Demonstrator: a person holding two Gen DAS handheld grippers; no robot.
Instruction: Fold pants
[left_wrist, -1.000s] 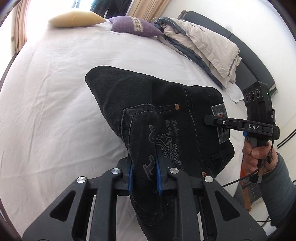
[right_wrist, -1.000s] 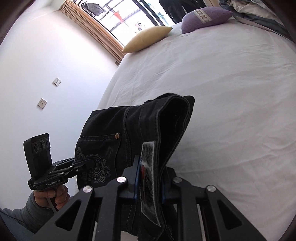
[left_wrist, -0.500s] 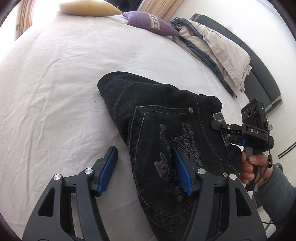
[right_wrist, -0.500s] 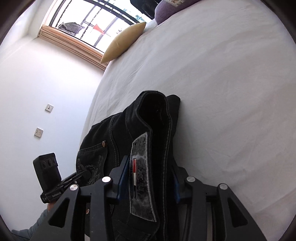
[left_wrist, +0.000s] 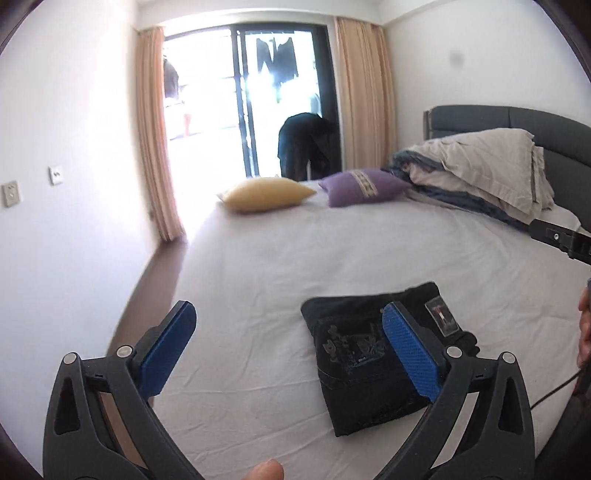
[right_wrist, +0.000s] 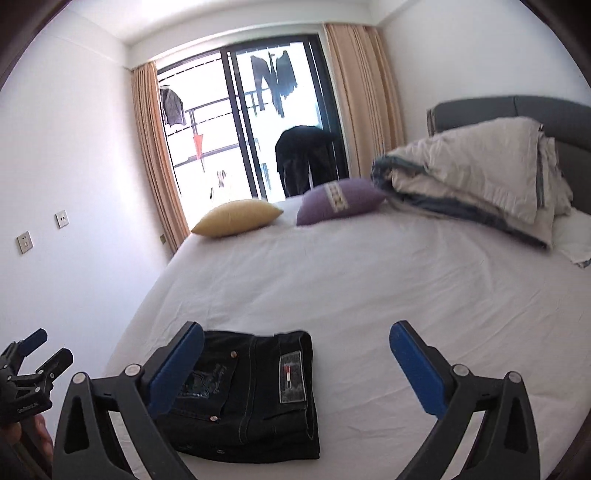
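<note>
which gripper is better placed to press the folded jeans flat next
Probably the left gripper: its right finger already overlaps the folded jeans. In the right wrist view the right gripper looks about as close. Both have open jaws, holding nothing.

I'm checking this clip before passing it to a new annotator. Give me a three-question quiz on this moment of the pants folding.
1. True or false: the left gripper is shut on the black pants.
2. Which cushion lies nearer the window: A) the yellow cushion, B) the purple cushion?
3. Fill in: the pants lie folded on the white ___.

Key
1. False: both the left gripper and the right gripper are open and hold nothing.
2. A.
3. Bed sheet.
</note>
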